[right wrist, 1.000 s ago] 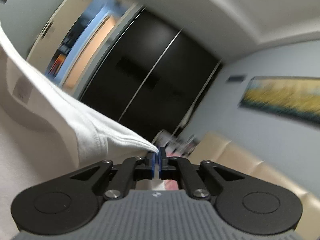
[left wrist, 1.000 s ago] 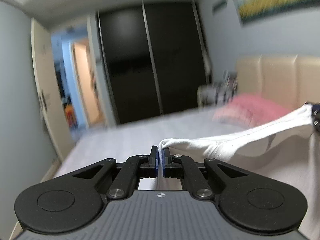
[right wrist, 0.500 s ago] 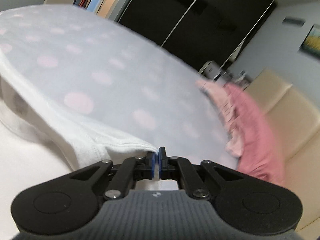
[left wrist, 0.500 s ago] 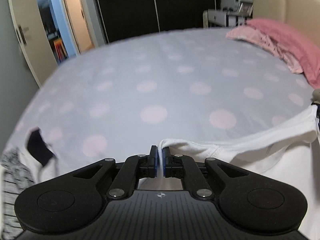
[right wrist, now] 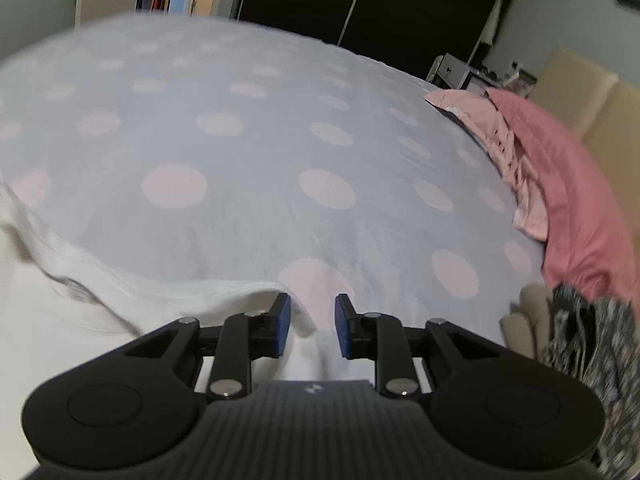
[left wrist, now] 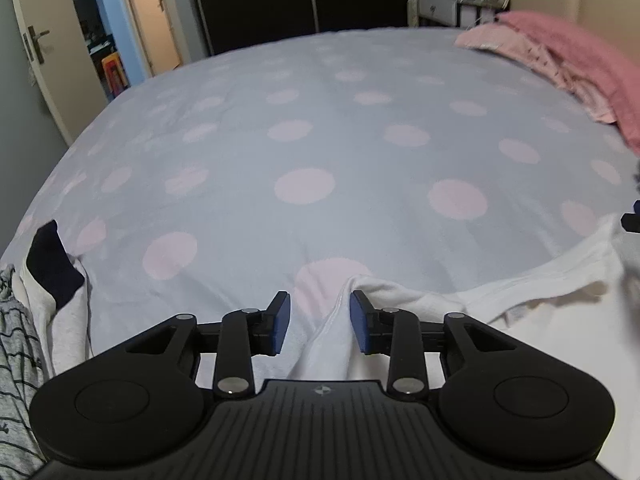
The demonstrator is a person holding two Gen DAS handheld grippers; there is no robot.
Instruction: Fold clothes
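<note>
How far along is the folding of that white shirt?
Barely begun. The white shirt now lies spread on the dotted bed. Both the left gripper and right gripper have just been opening, pads clear of its corners. No fold shows yet; every fold remains.

Bedspread [left wrist: 304,128], dotted: broad middle and far stretch bare and passable. Its right edge is blocked by pink bedding [left wrist: 568,52], with a dark patterned garment [right wrist: 592,336] nearer. Its near-left corner is taken by striped clothing [left wrist: 20,352]. A white shirt [left wrist: 520,320] covers its near edge.
</note>
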